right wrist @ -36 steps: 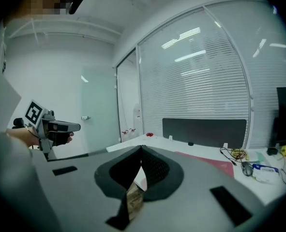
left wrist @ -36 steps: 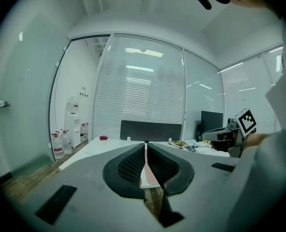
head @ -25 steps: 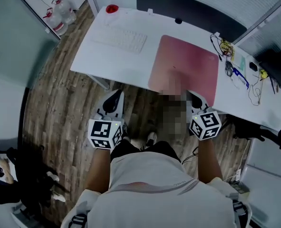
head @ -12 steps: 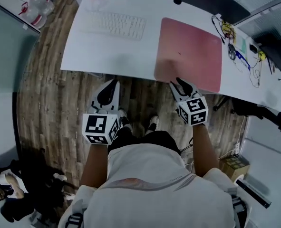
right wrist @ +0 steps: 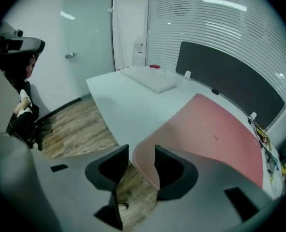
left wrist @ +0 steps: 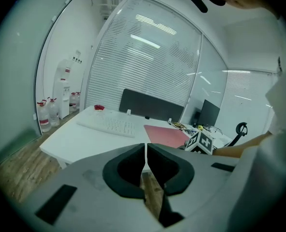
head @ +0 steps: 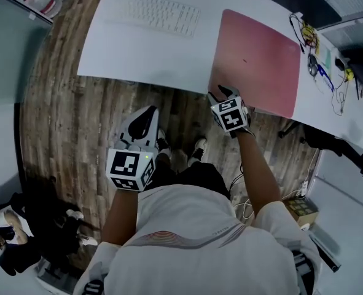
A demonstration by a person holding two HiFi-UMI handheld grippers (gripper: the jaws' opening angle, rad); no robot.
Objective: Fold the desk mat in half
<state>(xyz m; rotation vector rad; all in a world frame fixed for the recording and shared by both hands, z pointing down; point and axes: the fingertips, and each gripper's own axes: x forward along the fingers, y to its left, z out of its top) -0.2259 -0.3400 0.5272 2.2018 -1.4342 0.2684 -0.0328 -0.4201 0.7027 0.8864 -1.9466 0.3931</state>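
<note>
A pink desk mat lies flat on the white desk, its near edge at the desk's front edge. My right gripper is at the mat's near left corner. In the right gripper view that corner of the mat sits between the jaws of the right gripper, which are opening, and the pads do not press on it. My left gripper hangs over the wooden floor in front of the desk, shut and empty. The left gripper view shows the left gripper with its jaws together and the mat beyond them.
A white keyboard lies left of the mat. Cables and small items crowd the desk's right end. A dark panel runs along the desk's back. A black chair base stands at the right, and water bottles at the far left.
My right gripper has gone forward from in front of the desk to the mat's near left corner, and its jaws have parted. The left gripper has stayed low over the floor.
</note>
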